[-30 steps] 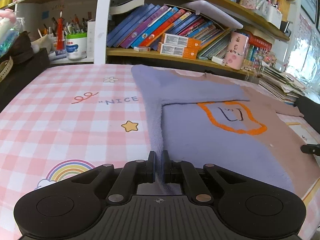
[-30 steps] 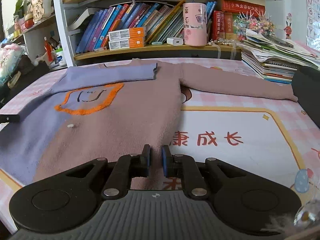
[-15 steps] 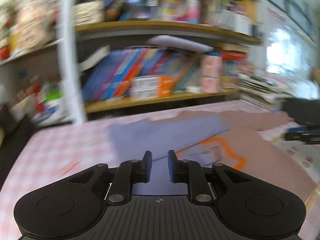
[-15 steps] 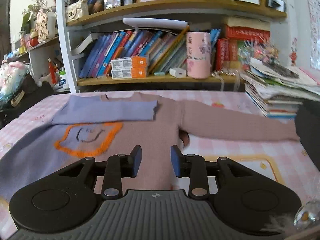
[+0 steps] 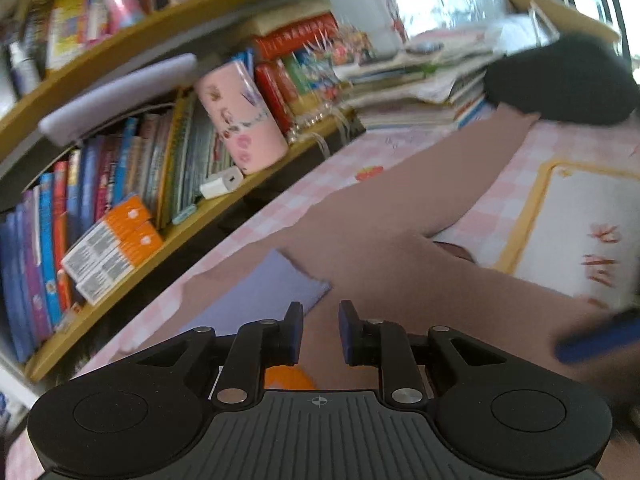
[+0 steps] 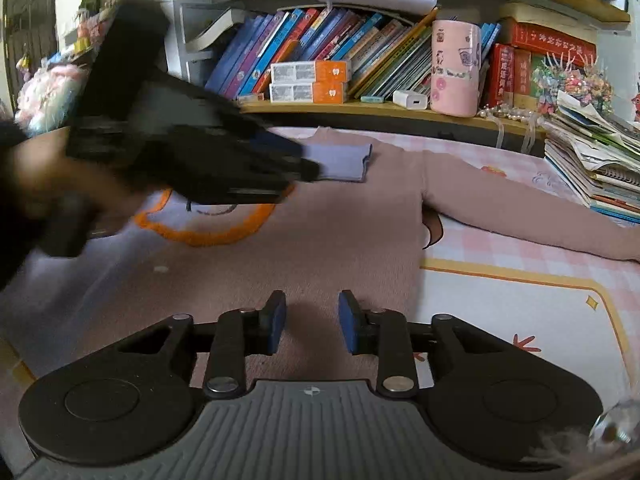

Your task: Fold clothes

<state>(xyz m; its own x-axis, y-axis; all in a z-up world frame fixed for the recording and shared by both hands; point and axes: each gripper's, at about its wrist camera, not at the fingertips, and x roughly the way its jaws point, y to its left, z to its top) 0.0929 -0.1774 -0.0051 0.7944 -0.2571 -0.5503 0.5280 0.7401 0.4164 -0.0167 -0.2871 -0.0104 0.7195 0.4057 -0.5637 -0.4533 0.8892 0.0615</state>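
Observation:
A mauve and lavender sweater [image 6: 340, 240] with an orange-outlined motif [image 6: 208, 236] lies flat on the pink checked tablecloth [image 6: 520, 320]. Its lavender sleeve [image 6: 344, 162] is folded across the chest, and the mauve sleeve [image 6: 520, 208] stretches out to the right. My right gripper [image 6: 312, 320] hovers open over the mauve hem, with nothing between its pads. My left gripper [image 5: 319, 332] is tilted over the chest near the lavender cuff [image 5: 264, 296]. Its jaws are opening and hold nothing. From the right wrist it shows as a blurred black shape [image 6: 192, 160].
A low shelf of books [image 6: 300, 56] runs along the far table edge, with a pink cup [image 6: 456, 68] and a white charger [image 6: 412, 100] on it. A stack of papers and booklets [image 6: 592, 168] sits at the far right. A dark bulky object [image 5: 560, 80] lies beyond the sleeve.
Both grippers let go of the sweater's near edge and opened. The left one swung fast to the right over the chest and rolled; the right one drew back slightly.

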